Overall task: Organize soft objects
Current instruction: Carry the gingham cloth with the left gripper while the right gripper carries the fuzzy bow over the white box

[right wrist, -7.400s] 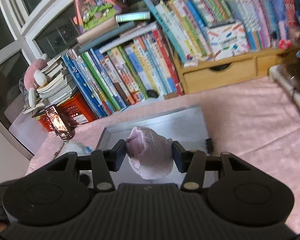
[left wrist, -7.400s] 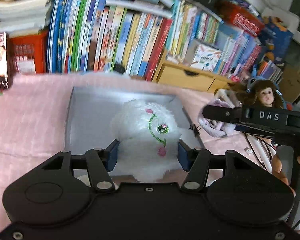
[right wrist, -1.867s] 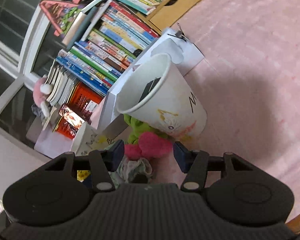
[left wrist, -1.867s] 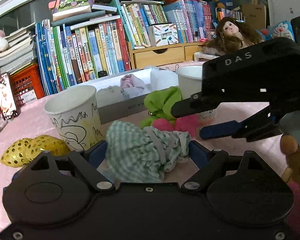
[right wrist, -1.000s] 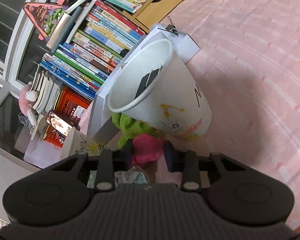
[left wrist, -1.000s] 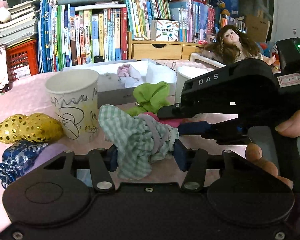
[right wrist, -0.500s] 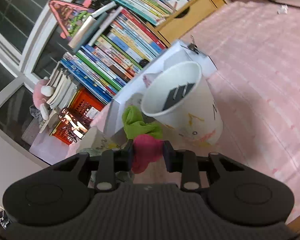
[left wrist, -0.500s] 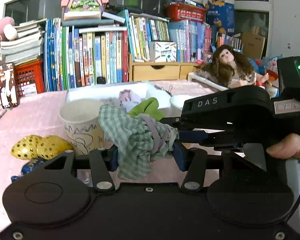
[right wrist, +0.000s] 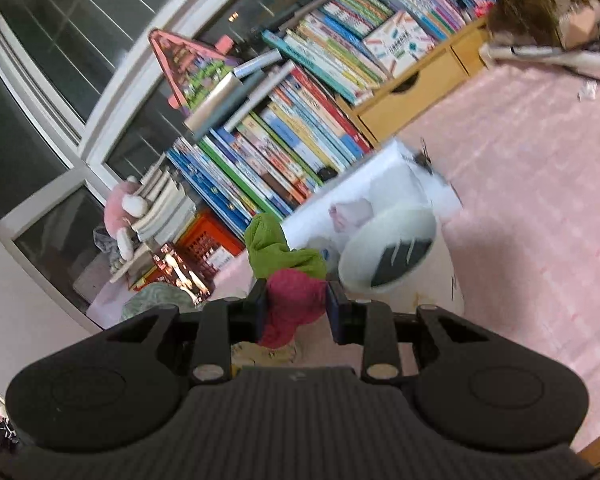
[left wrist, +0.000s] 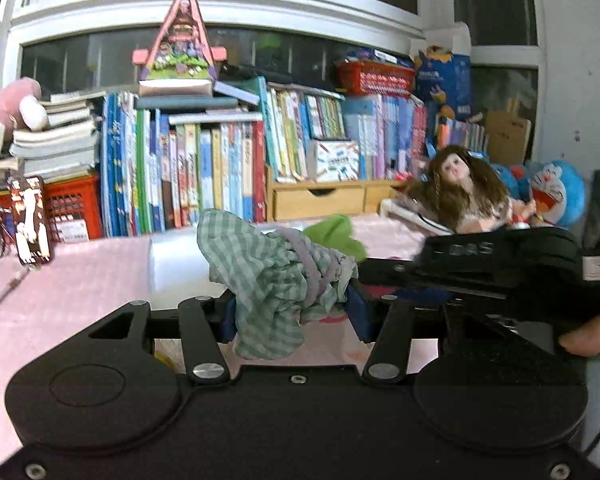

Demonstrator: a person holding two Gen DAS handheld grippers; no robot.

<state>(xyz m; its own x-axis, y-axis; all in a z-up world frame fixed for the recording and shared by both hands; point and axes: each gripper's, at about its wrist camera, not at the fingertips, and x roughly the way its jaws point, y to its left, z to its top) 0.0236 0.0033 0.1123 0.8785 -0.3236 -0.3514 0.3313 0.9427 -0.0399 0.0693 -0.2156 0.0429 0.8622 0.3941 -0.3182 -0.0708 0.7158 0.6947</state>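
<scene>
Above the pink tablecloth (left wrist: 80, 280), in front of the white storage box (right wrist: 364, 196):

Item 1. Green-and-white checked cloth bundle (left wrist: 268, 276), woven gingham with a grey elastic band round its middle. Clamped between the blue pads of the left gripper (left wrist: 294, 312). Long axis runs from lower near end up and away toward the box; loose folds hang below the pads.

Item 2. Pink-and-green soft toy (right wrist: 288, 276), fleecy, lumpy. Pinched at its pink lower part by the right gripper (right wrist: 296, 312); the green part stands up and away from the jaws, pointing toward the bookshelf. Seen from the left wrist, the green tip shows just behind the checked bundle.

Item 3. White paper cup (right wrist: 392, 256), conical, printed; stands on the tablecloth just beside the box, to the right of the pink-and-green toy, mouth upward. Blurred.

Item 4. Box contents: a pale pink soft item (right wrist: 348, 214) lies inside.

Change since half a second ago: both grippers have risen, each with its load; the second paper cup and the gold spotted objects have dropped out of the left view, and the box now sits lower behind the bundle.

Background, beyond the box: upright picture books (left wrist: 204, 176), wooden drawer unit (left wrist: 320, 202), long-haired doll (left wrist: 460, 192).
</scene>
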